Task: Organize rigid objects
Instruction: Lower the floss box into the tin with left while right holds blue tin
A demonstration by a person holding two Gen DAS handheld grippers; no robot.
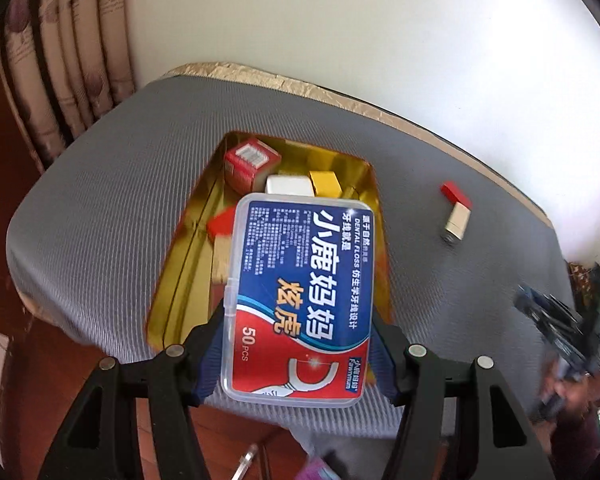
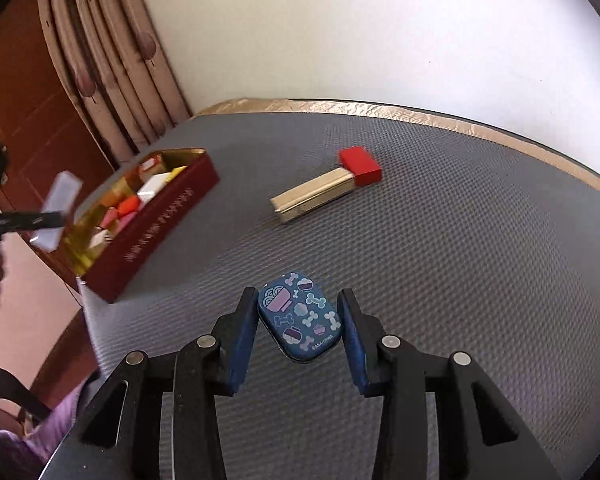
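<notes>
1. My left gripper (image 1: 300, 364) is clamped on a clear dental floss pick box (image 1: 300, 300) with a blue and red label, held above the open tin (image 1: 172, 280).
2. That tin, dark red outside and gold inside, holds a red carton (image 1: 250, 164), a white block (image 1: 288, 185), a yellow block (image 1: 325, 182) and other small pieces (partly hidden).
3. My right gripper (image 2: 300, 320) pinches a small blue tin (image 2: 299, 316) printed with bones and bowls.
4. A red-capped gold case (image 2: 324, 186) lies on the grey mat (image 2: 460, 280), well apart from the open tin.

The left gripper (image 1: 300, 344) grips a clear plastic dental floss box (image 1: 300, 300) above the gold-lined tin (image 1: 172, 292).
</notes>
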